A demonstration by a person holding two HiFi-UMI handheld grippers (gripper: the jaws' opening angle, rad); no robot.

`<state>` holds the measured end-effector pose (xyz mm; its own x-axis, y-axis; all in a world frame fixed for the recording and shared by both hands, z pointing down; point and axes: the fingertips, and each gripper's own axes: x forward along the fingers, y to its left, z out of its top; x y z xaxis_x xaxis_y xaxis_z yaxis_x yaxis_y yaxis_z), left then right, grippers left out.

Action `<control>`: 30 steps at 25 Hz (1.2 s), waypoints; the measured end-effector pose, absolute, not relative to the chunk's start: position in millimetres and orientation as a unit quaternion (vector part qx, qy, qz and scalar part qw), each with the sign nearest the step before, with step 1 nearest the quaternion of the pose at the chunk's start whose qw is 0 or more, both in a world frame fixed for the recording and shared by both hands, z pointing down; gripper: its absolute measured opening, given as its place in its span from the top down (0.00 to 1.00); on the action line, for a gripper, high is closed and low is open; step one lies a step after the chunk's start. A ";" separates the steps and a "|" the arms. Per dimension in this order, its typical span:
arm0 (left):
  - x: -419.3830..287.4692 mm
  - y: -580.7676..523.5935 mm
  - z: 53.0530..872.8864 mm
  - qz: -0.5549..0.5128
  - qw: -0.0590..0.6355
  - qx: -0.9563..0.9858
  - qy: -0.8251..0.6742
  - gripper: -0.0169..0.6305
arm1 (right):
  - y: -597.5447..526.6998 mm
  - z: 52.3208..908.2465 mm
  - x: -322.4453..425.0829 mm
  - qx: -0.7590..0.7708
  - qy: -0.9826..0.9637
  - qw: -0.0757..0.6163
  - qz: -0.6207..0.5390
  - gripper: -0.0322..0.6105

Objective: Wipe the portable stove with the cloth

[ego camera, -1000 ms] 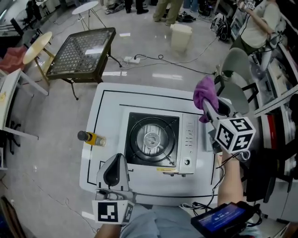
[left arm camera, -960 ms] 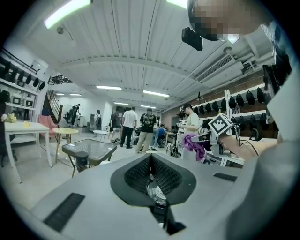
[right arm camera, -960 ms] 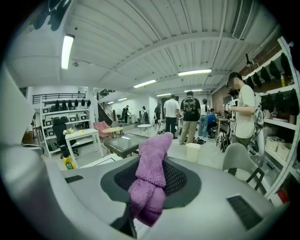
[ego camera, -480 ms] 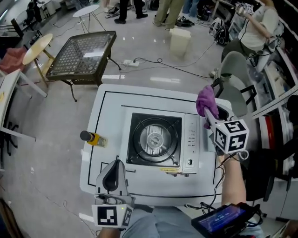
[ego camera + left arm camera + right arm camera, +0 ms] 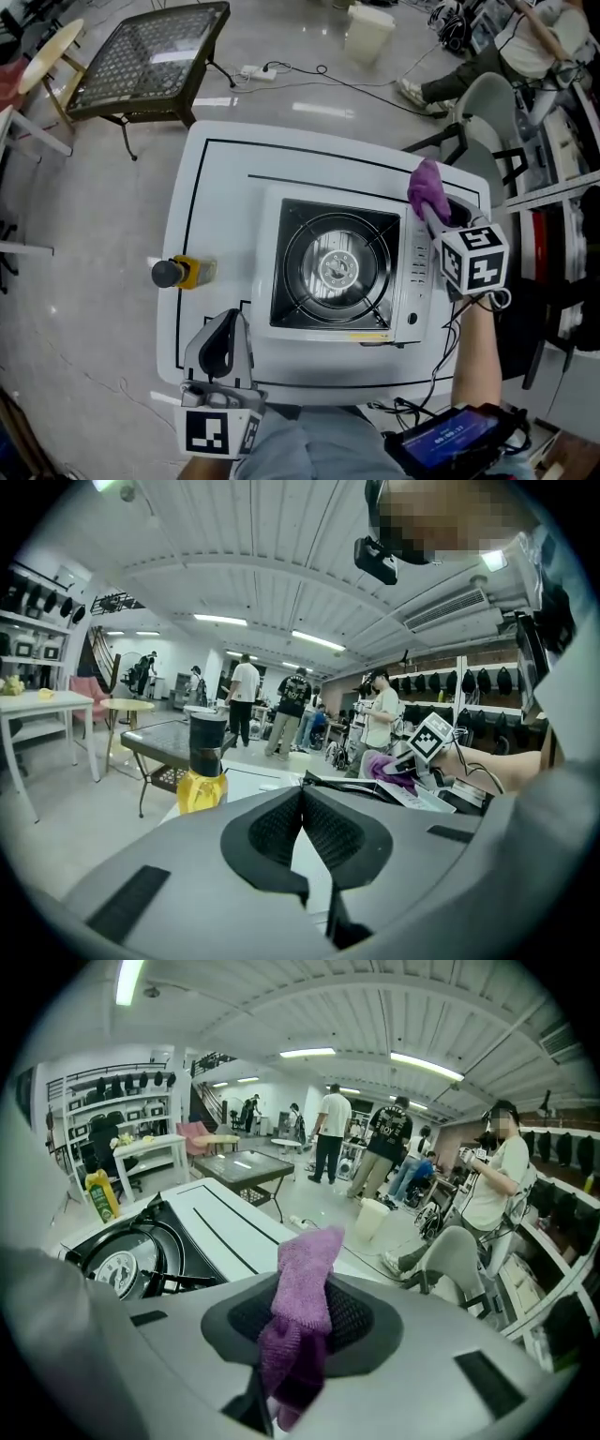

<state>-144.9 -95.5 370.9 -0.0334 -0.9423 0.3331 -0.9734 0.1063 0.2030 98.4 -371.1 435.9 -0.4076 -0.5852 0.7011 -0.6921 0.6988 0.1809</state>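
The portable stove (image 5: 337, 267) sits in the middle of the white table (image 5: 220, 187), its round burner and black top in full view; it also shows at the left of the right gripper view (image 5: 122, 1265). My right gripper (image 5: 430, 212) hangs over the stove's right rear corner, by the white control strip. It is shut on a bunched purple cloth (image 5: 426, 187), which stands up from between the jaws (image 5: 302, 1283). My left gripper (image 5: 232, 321) is at the table's front left corner, jaws shut with nothing in them (image 5: 302, 791).
A yellow bottle with a black cap (image 5: 176, 273) lies on the table's left edge. Beyond the table stand a black mesh table (image 5: 141, 56), a white bucket (image 5: 370, 19) and a grey chair (image 5: 487, 122). Cables run across the floor, and people are at the far side.
The right gripper has come down with the cloth toward the stove's right rear corner. The left gripper has sunk a little at the front left. The head view now looks more steeply down.
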 end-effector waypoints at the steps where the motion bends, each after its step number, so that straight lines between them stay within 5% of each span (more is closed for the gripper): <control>1: -153.4 -93.0 377.8 0.040 0.198 0.666 -0.718 0.95 | -369.6 442.3 93.1 0.382 -0.834 0.392 0.072 0.74; 30: -213.6 -73.2 383.9 0.020 0.219 0.638 -0.738 0.95 | -351.2 436.1 11.5 0.322 -0.850 0.406 0.087 0.75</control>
